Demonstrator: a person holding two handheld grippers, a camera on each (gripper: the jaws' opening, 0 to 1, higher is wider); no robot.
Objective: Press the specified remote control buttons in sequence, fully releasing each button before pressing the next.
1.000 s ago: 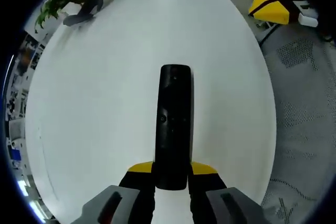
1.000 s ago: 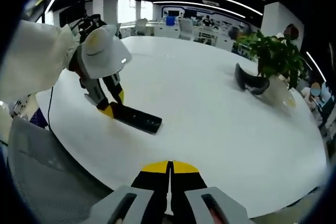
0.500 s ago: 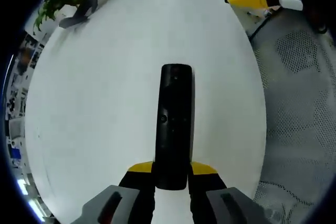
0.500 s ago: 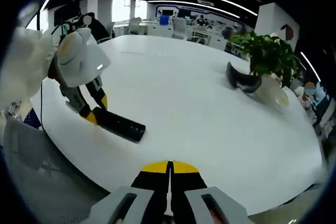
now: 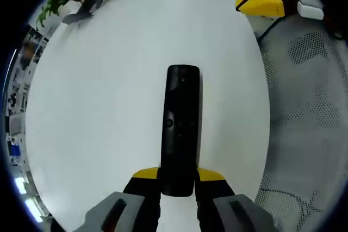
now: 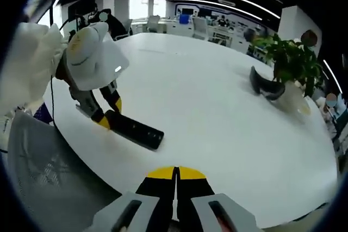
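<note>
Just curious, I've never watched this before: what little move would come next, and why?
Probably bringing the right gripper across to the remote to press a button. Its fingers are shut and apart from the remote, while the left gripper already clamps the remote's near end over the white table.

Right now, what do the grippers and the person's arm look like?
Both grippers, left and right, have black jaws with yellow tips on grey bodies. In the right gripper view the left gripper wears a white dome housing with a yellow patch; a white sleeve covers the arm.
</note>
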